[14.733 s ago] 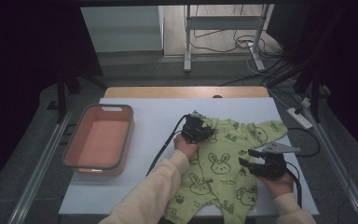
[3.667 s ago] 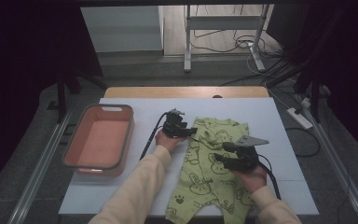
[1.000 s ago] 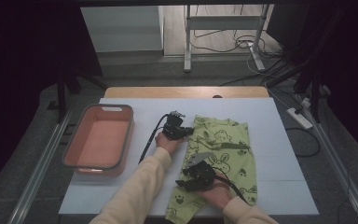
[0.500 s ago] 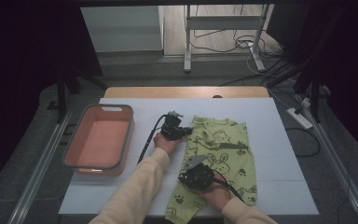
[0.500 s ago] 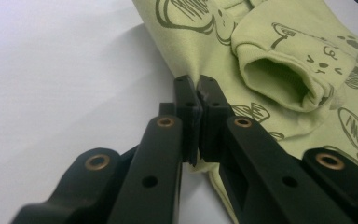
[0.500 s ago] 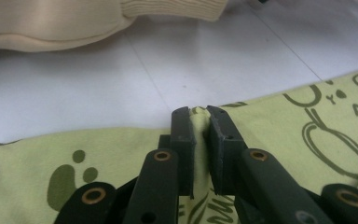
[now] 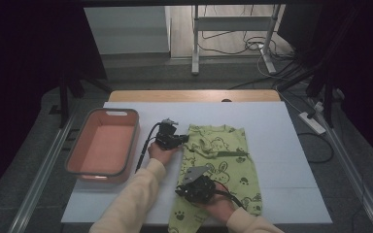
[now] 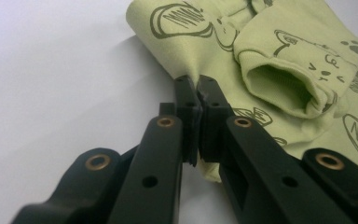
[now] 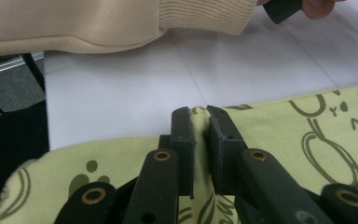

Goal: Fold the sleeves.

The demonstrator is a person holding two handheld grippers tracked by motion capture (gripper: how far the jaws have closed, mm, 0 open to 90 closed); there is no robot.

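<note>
Right gripper (image 9: 199, 114) pinching a fold of green garment (image 9: 284, 140)

Two black jaws rising from the bottom edge, just closed in, a raised ridge of the pale green cloth squeezed between the pads at the garment's edge. Dark cartoon prints and paw marks across the fabric, spread flat to both sides on the white table (image 9: 135, 88). Beyond, along the top, a cream ribbed sleeve (image 9: 98, 21) lying across; at the upper right corner a hand's fingertips on the dark part of the other gripper (image 9: 284, 8).
</note>
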